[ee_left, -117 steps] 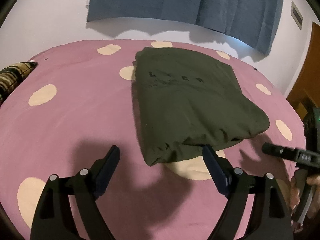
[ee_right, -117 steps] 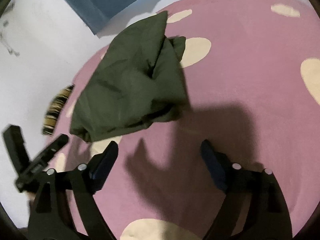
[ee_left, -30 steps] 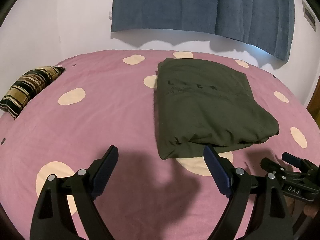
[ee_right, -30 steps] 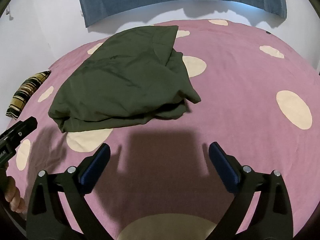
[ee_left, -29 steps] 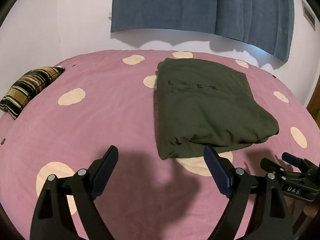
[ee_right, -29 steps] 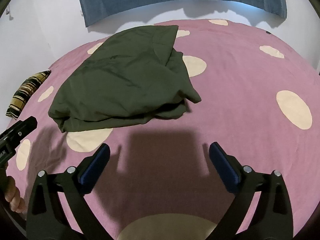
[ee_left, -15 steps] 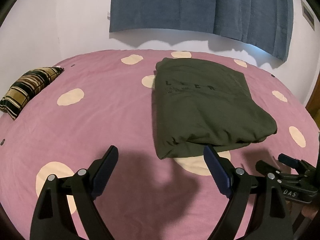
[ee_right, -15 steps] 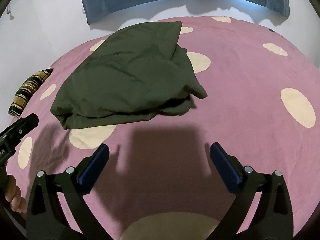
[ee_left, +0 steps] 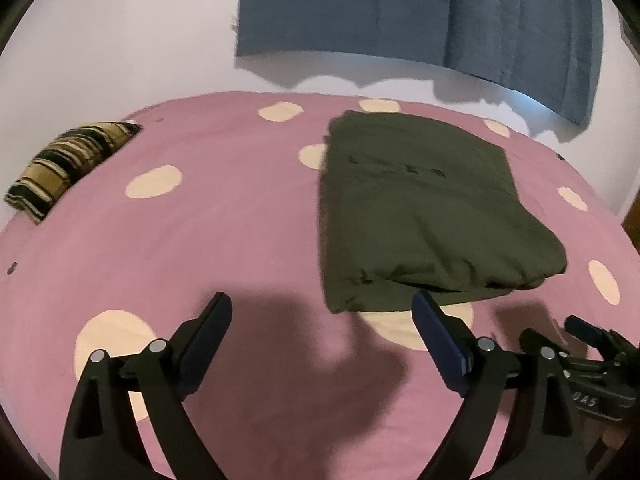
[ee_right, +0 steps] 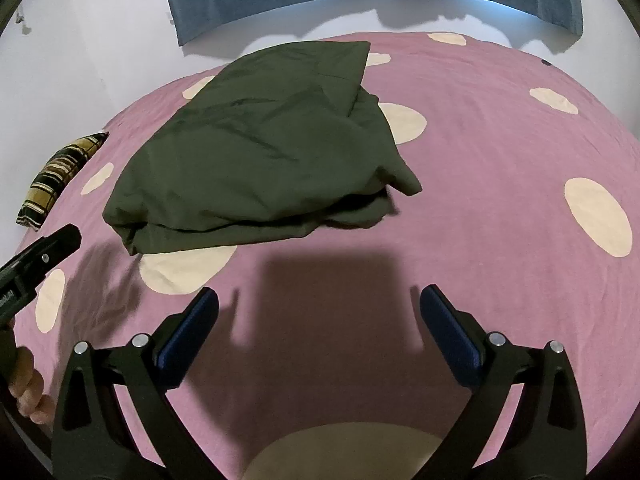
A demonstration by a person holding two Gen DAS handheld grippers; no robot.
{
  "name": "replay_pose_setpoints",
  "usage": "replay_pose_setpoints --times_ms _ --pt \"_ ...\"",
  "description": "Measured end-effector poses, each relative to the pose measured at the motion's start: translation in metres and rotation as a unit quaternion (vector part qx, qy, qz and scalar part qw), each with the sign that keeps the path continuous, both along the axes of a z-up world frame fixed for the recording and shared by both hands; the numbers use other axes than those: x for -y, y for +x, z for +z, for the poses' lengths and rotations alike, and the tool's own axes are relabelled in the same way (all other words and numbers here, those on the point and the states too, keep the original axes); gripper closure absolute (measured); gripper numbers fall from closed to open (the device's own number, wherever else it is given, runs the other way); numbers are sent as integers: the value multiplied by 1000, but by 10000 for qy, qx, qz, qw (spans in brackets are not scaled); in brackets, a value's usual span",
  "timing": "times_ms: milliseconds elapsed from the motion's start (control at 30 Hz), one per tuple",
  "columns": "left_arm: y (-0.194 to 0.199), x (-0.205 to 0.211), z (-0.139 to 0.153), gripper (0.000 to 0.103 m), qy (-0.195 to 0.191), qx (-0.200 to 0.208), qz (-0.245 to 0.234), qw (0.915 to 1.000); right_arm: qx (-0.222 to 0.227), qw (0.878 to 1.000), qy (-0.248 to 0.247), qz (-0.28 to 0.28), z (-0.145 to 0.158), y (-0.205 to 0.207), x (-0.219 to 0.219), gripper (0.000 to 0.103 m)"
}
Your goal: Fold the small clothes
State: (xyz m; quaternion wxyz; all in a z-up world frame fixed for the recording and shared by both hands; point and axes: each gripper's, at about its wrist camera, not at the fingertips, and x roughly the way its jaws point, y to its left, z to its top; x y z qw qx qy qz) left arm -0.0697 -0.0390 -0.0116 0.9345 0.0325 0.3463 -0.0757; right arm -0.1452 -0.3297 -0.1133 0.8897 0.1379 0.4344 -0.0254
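A dark olive garment lies folded into a thick rectangle on the pink bedspread with cream dots. It also shows in the right wrist view, with a loose flap sticking out at its right side. My left gripper is open and empty, held above the bed just short of the garment's near edge. My right gripper is open and empty, above the bed in front of the garment. Each gripper shows at the edge of the other's view.
A striped brown and black cushion lies at the bed's far left edge. A blue curtain hangs on the white wall behind the bed. The bedspread stretches out left of the garment.
Both grippers have drawn back a little from the folded garment and stayed open. The garment has not moved.
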Motion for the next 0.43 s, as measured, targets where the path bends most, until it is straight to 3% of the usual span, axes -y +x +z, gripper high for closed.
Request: replay_pose_setpoints --times_ms 133,300,433 --pt "-6 4 3 13 243 267 -107 9993 -4 10000 39 -8 -1 -1 -2 2" --pt "-2 -6 20 13 40 237 -282 9993 43 9998 184 -28 6 -2 5 2" --pt "27 -31 34 13 -196 195 26 9996 153 9988 453 -116 25 -3 28 2"
